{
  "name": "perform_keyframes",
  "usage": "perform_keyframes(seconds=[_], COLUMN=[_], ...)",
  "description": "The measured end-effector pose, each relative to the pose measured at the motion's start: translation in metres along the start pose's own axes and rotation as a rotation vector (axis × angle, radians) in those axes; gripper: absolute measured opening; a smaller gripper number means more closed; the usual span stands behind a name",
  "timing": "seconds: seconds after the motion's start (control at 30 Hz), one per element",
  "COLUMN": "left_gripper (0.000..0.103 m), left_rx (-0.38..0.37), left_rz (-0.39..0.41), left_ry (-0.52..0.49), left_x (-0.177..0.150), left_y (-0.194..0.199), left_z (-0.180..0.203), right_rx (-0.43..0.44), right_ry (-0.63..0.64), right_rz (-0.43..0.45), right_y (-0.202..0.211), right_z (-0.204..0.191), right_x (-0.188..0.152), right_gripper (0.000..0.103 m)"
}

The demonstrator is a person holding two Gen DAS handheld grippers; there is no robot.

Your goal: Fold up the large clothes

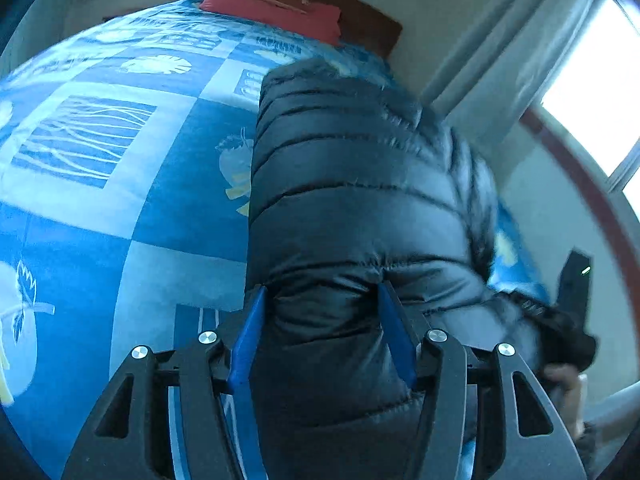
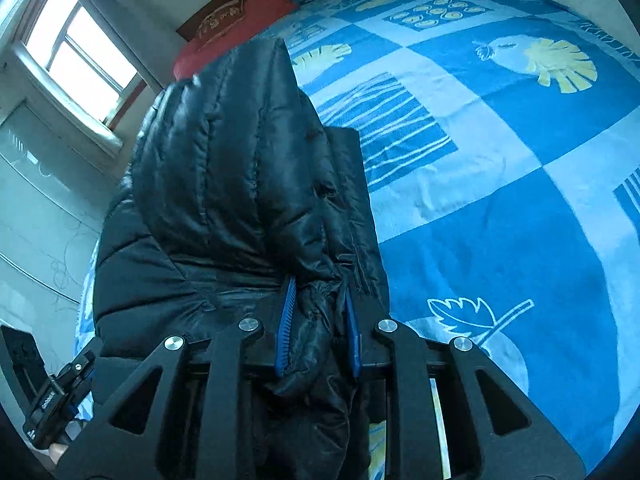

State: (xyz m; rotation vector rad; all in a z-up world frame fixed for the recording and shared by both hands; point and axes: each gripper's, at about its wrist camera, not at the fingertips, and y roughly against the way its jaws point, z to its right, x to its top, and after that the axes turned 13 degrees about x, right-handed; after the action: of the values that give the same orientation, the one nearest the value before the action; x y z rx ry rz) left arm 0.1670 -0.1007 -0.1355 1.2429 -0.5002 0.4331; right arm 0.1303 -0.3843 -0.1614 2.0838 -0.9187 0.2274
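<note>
Each fisheye view looks forward from just behind its own hand-held gripper, very close to the black quilted puffer jacket (image 1: pixel 360 184) (image 2: pixel 240 168), out across the bed's blue-and-white patterned cover (image 1: pixel 120 168) (image 2: pixel 500 160) toward the red pillow (image 1: pixel 272 6) (image 2: pixel 240 28) and bright window (image 1: pixel 600 80) (image 2: pixel 80 48), all shared by both.

This is a bedroom in a home. A bed (image 1: pixel 120 208) fills most of both views, spread with a blue-and-white patchwork cover (image 2: pixel 500 160) printed with leaves and fruit. At its head lies a red pillow (image 1: pixel 276 10) against a dark wooden headboard (image 1: pixel 360 16). A bright window (image 2: pixel 76 52) sits at upper left of the right wrist view, with pale curtains (image 1: pixel 500 68) beside it.
</note>
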Motion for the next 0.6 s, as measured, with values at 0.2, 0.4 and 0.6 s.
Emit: perform_keyframes(seconds=[0.2,0.4,0.6], left_gripper=[0.056,0.056,0.056], left_rx=[-0.013,-0.058,-0.151], left_rz=[-0.009,0.034,0.089], left_ry=[0.019,0.07,0.065], left_x=[0.001,-0.004,-0.008], left_y=[-0.001,0.037,0.061], left_z=[-0.006,-0.018,-0.008], right_rx=[-0.009,-0.101,0.055], right_ry=[0.005,0.088,0.23], right_rz=[0.027,0.142,0.121], right_y=[0.01,0.073,0.096], right_z=[-0.006,-0.045,-0.099], right_x=[-0.005,-0.018,-0.047], right_gripper=[0.024,0.045,0.028])
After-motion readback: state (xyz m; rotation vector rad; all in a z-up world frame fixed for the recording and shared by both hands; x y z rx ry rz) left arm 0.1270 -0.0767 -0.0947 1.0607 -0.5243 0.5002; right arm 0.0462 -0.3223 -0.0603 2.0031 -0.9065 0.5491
